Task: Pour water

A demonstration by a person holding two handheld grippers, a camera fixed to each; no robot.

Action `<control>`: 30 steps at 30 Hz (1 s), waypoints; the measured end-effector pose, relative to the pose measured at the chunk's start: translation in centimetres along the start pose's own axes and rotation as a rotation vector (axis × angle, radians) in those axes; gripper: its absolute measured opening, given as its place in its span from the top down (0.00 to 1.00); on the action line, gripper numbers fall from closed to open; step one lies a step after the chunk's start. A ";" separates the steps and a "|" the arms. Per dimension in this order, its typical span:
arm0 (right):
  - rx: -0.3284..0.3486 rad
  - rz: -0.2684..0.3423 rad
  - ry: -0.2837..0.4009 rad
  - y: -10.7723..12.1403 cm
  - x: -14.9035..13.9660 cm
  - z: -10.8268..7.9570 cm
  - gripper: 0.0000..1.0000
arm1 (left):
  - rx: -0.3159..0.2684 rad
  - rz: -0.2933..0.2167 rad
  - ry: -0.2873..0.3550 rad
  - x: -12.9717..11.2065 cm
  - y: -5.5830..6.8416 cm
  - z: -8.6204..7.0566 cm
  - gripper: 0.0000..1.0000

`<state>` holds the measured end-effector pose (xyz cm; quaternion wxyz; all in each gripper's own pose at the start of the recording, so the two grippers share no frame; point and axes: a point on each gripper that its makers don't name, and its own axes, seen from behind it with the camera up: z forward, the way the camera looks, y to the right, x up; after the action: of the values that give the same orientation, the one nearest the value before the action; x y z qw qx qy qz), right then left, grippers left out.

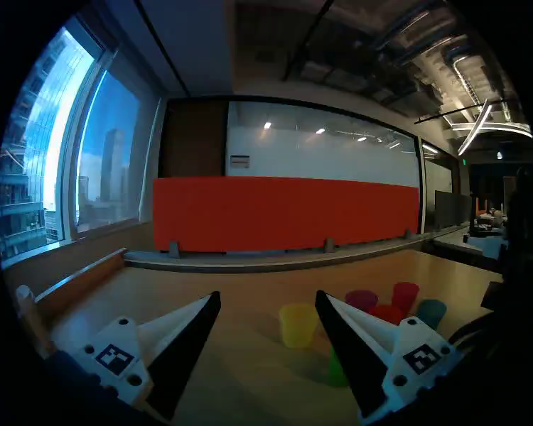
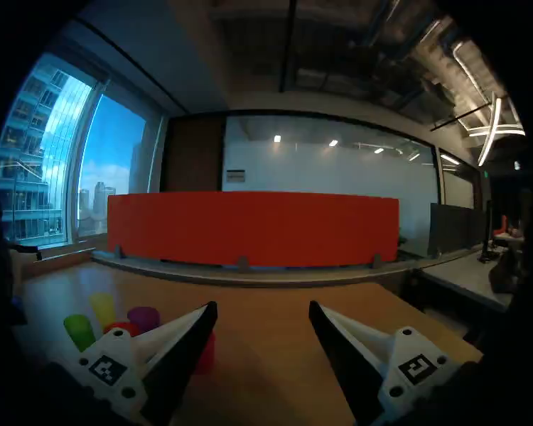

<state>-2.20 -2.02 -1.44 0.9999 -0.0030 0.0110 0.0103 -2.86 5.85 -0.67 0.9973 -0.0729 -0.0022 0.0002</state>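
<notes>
One yellow cup (image 1: 298,324) beyond the left claw (image 1: 266,294), between its fingers.

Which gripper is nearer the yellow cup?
Left. The yellow cup stands just ahead of the left gripper, past its open fingers; from the right gripper it sits farther off, to its left, by a green cup.

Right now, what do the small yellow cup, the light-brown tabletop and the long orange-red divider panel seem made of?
Small yellow cup: likely translucent plastic, light glows through its wall. Light-brown tabletop: wood or laminate, satin, faint sheen. Long orange-red divider panel: matte, no reflections, perhaps fabric; unsure.
</notes>
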 end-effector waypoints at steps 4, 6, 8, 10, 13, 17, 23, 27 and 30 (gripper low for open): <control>-0.019 0.007 0.009 0.1 0.1 -0.2 0.00 | 0.019 0.005 0.033 1.0 -0.3 0.0 0.01; -0.023 0.009 0.008 0.0 0.0 -0.3 0.00 | 0.026 0.013 0.047 1.4 -0.4 0.1 0.01; -0.027 0.010 0.003 0.0 -0.1 -0.3 0.00 | 0.033 0.024 0.055 1.6 -0.4 0.1 0.01; -0.032 0.005 0.003 0.1 -0.1 -0.4 0.00 | 0.044 0.028 0.064 1.8 -0.5 0.1 0.01; -0.038 -0.006 0.005 0.2 0.2 -0.5 0.00 | 0.059 0.026 0.075 1.8 -0.6 0.1 0.01; -0.045 -0.028 0.015 0.2 1.0 -0.7 0.00 | 0.068 0.015 0.079 1.5 -0.6 0.2 0.01; -0.056 -0.049 0.030 0.1 2.0 -1.0 0.00 | 0.096 0.031 0.090 0.8 -0.9 0.2 0.01; -0.056 -0.039 0.032 0.0 2.4 -1.2 0.00 | 0.109 0.040 0.097 0.2 -1.0 0.1 0.01; -0.054 -0.028 0.031 -0.1 2.5 -1.2 0.00 | 0.115 0.045 0.099 -0.5 -1.1 0.1 0.01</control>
<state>0.26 -2.06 -2.68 0.9992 -0.0305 0.0261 -0.0035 -3.36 4.82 -0.46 0.9985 -0.0157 0.0486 0.0190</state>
